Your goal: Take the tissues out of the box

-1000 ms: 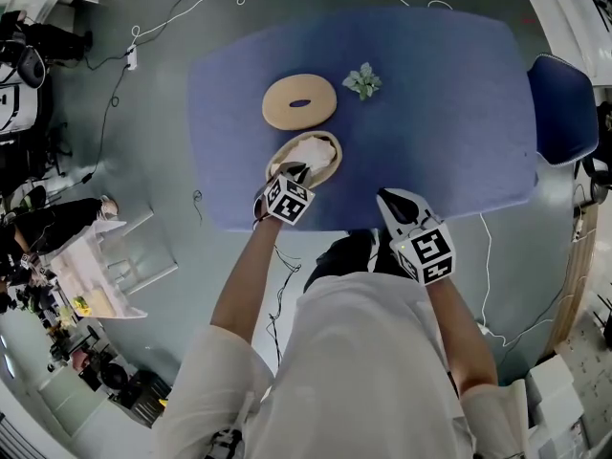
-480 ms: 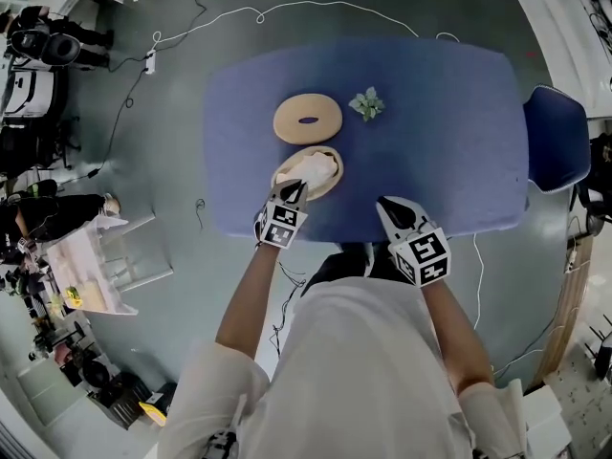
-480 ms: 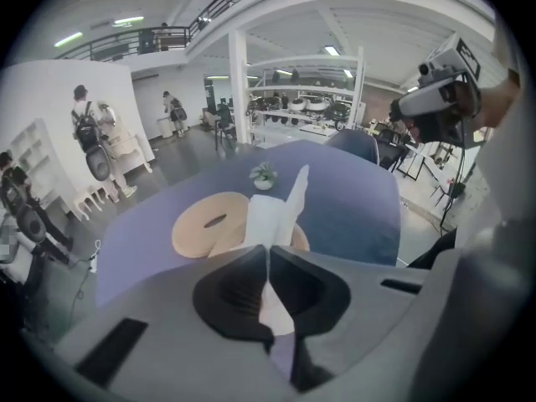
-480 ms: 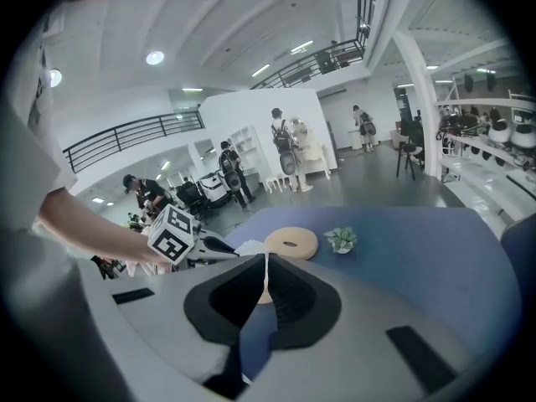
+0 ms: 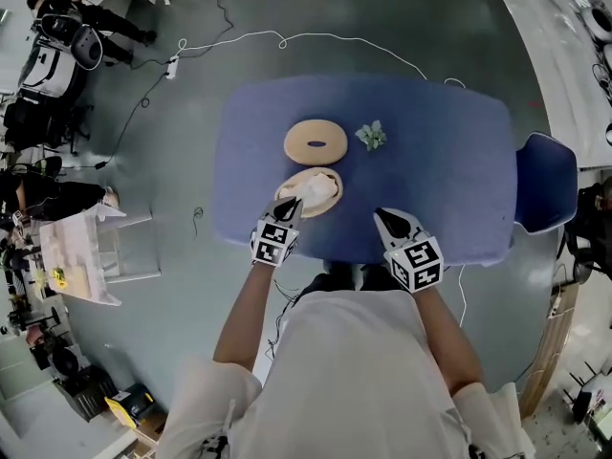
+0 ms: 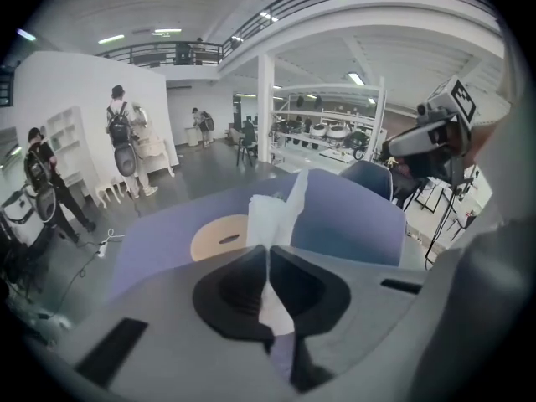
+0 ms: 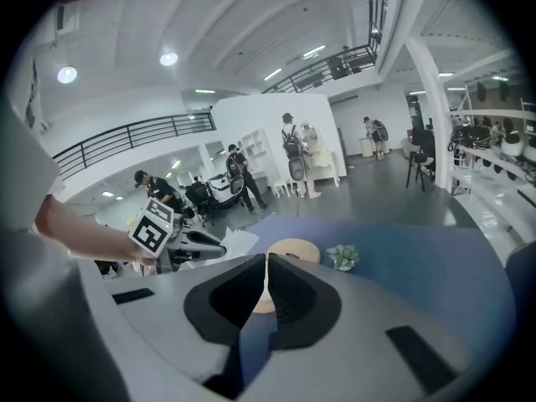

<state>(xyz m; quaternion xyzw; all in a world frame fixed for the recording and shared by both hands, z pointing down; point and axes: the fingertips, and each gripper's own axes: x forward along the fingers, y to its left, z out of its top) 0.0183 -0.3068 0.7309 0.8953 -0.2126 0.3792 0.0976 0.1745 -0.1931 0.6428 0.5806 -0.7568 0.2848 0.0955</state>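
A round wooden tissue box [image 5: 330, 197] stands open on the blue table [image 5: 449, 170], with white tissue [image 5: 314, 187] heaped in it. Its slotted wooden lid [image 5: 316, 142] lies flat just behind it. My left gripper [image 5: 290, 204] is over the box's near rim, shut on a tissue [image 6: 272, 220] that stands up from between its jaws in the left gripper view. The lid [image 6: 219, 239] shows beyond it. My right gripper [image 5: 385, 216] hovers to the right over the table's front edge, shut with nothing in it. The right gripper view shows the left gripper [image 7: 188, 245] with the tissue [image 7: 237, 243].
A small green plant [image 5: 371, 136] sits on the table to the right of the lid. A blue chair [image 5: 546, 182] stands at the table's right end. Cables run over the floor behind the table. People and white shelving are off to the left.
The head view has pulled back, so the table looks smaller and lower in the frame. Both grippers keep about the same places relative to the box, the left one still on the tissue.
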